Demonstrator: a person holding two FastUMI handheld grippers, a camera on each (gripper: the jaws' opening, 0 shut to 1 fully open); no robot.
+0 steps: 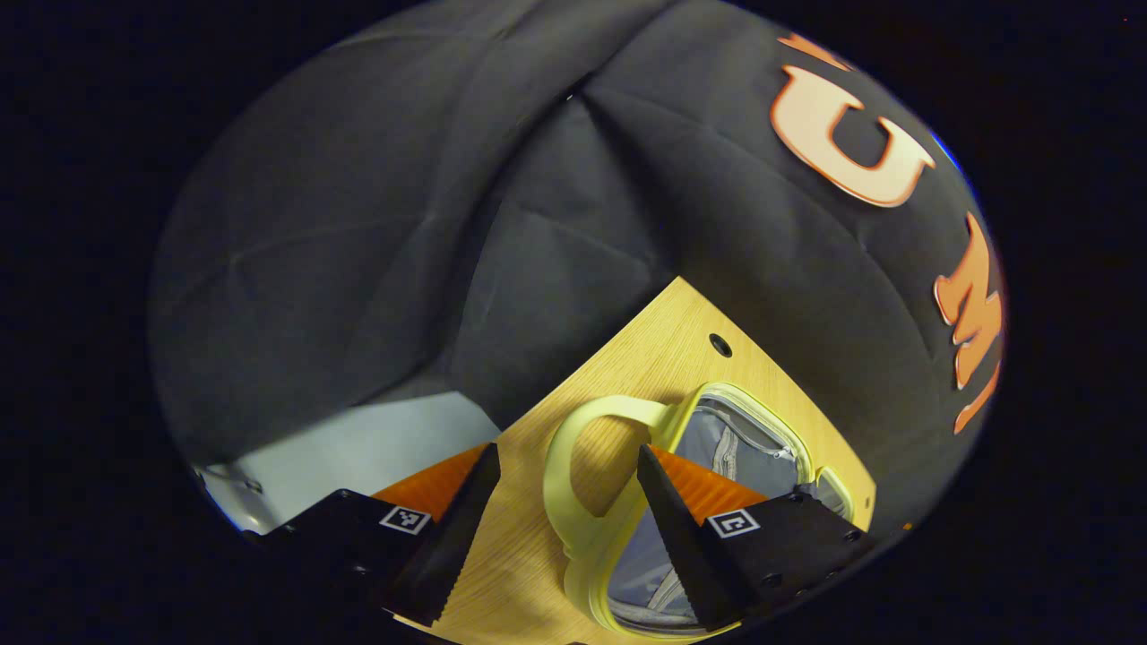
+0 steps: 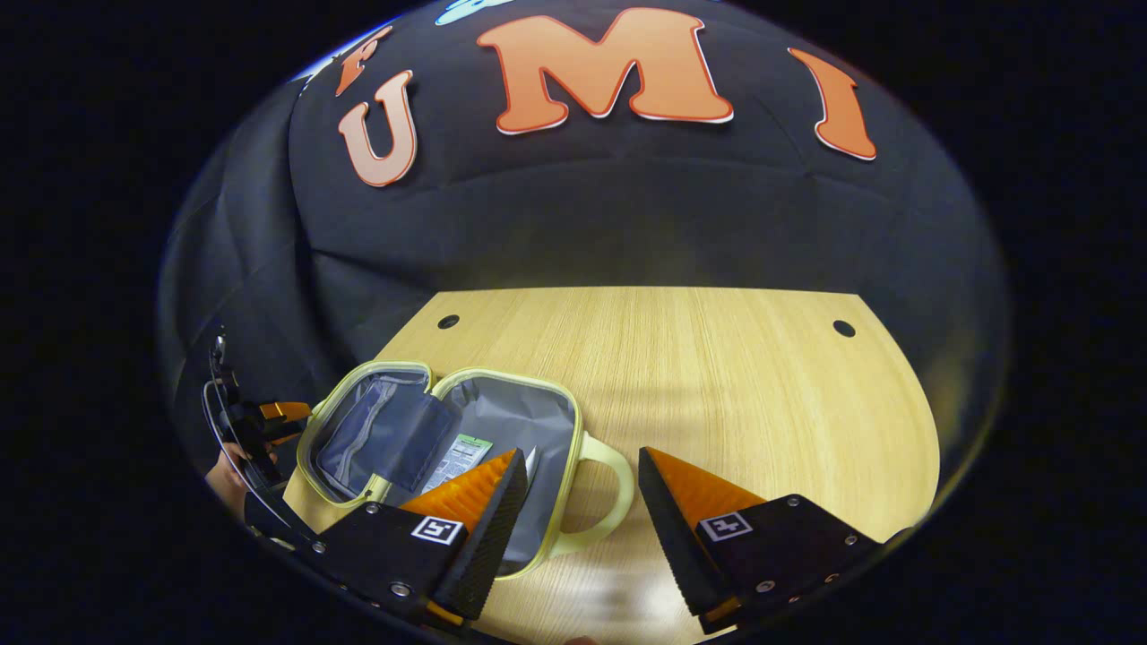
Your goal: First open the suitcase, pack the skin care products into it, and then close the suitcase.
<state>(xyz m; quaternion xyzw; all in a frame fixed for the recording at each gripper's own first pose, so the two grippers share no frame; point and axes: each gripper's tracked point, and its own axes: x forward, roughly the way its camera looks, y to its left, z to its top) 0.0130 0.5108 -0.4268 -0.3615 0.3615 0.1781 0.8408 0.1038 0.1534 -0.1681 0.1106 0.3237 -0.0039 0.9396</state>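
Already the suitcase (image 2: 448, 448) lies open near the counter's (image 2: 717, 376) left edge, a packet (image 2: 459, 459) inside. Both the left claw (image 1: 564, 484) and right claw (image 2: 578, 488) gape, holding nothing. Next probably: swing the lid shut.

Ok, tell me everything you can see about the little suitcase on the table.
The suitcase is a small pale yellow-green case with grey lining, lying open flat on the wooden table, both halves up. A looped handle sticks out of one half. An inner pocket flap and a packet show inside. Both tongs, open, hover near the handle.
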